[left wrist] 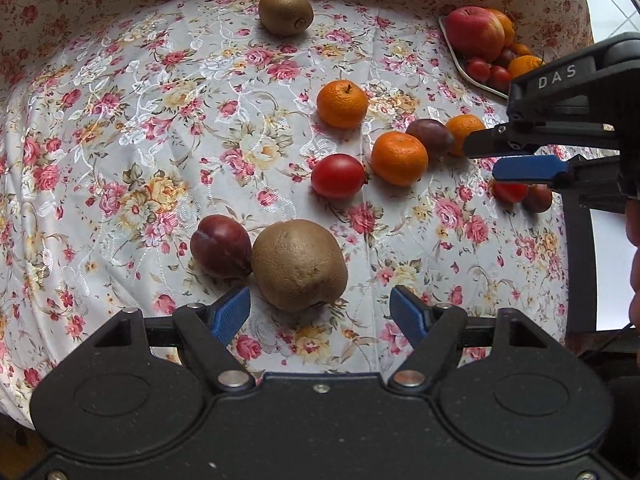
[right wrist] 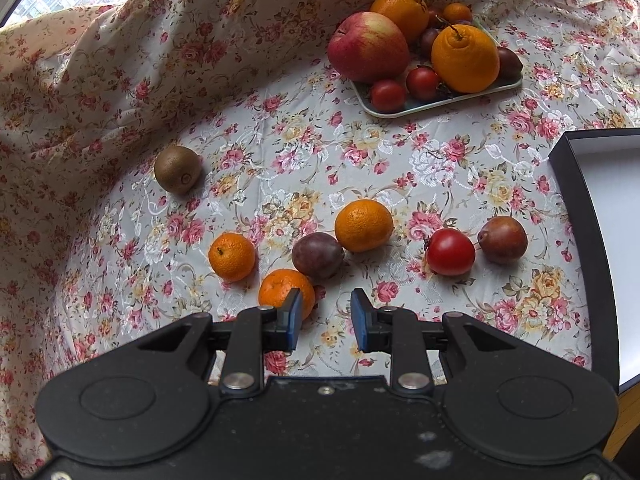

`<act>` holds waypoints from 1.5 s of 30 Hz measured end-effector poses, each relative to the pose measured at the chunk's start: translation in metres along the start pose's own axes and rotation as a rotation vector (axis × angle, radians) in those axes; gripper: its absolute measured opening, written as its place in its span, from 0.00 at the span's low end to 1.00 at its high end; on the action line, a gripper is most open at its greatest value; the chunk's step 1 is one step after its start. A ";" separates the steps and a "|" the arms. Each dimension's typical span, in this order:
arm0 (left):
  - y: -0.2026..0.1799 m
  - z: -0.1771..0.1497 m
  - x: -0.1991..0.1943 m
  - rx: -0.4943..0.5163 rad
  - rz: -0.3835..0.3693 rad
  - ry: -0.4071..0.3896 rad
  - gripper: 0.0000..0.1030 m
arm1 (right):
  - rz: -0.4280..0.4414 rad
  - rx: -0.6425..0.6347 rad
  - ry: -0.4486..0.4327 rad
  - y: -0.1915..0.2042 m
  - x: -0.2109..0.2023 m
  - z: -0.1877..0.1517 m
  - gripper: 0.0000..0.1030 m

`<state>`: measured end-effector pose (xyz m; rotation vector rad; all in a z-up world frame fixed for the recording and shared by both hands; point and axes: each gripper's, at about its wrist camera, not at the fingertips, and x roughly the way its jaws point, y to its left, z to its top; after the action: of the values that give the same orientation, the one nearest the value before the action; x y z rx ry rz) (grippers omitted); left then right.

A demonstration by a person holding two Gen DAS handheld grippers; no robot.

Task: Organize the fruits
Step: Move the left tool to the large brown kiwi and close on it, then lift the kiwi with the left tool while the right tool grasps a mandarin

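My left gripper (left wrist: 320,308) is open and empty, its blue pads on either side of a big brown kiwi (left wrist: 299,264) that lies on the cloth next to a dark plum (left wrist: 221,246). Further off lie a tomato (left wrist: 338,176), mandarins (left wrist: 342,104) and a second kiwi (left wrist: 285,13). My right gripper (right wrist: 326,314) is open and empty above the cloth; it also shows in the left wrist view (left wrist: 516,158). A mandarin (right wrist: 280,288) lies just left of its left pad. A plum (right wrist: 317,255), more mandarins (right wrist: 363,225), a tomato (right wrist: 450,252) and a plum (right wrist: 502,239) lie ahead.
A tray (right wrist: 400,111) at the back holds an apple (right wrist: 368,47), oranges, small tomatoes and plums; it also shows in the left wrist view (left wrist: 460,62). An open black box with a white inside (right wrist: 600,240) stands at the right. The floral cloth rises in folds behind.
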<state>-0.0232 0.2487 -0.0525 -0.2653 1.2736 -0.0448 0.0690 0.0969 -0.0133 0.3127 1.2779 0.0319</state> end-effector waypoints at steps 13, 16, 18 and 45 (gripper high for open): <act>0.005 0.011 0.017 -0.105 0.006 0.003 0.73 | -0.010 0.002 0.004 0.002 0.003 -0.001 0.28; 0.003 0.012 0.020 -0.094 0.062 -0.014 0.56 | -0.020 -0.002 0.004 0.002 0.004 -0.001 0.28; 0.005 0.012 0.019 -0.117 0.045 -0.017 0.56 | -0.021 0.003 0.006 0.001 0.005 -0.001 0.28; 0.048 0.023 -0.039 -0.261 0.160 -0.203 0.56 | -0.017 0.105 0.066 0.026 0.047 0.002 0.28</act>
<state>-0.0181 0.3060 -0.0203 -0.3816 1.0934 0.2811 0.0883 0.1304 -0.0508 0.3934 1.3502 -0.0399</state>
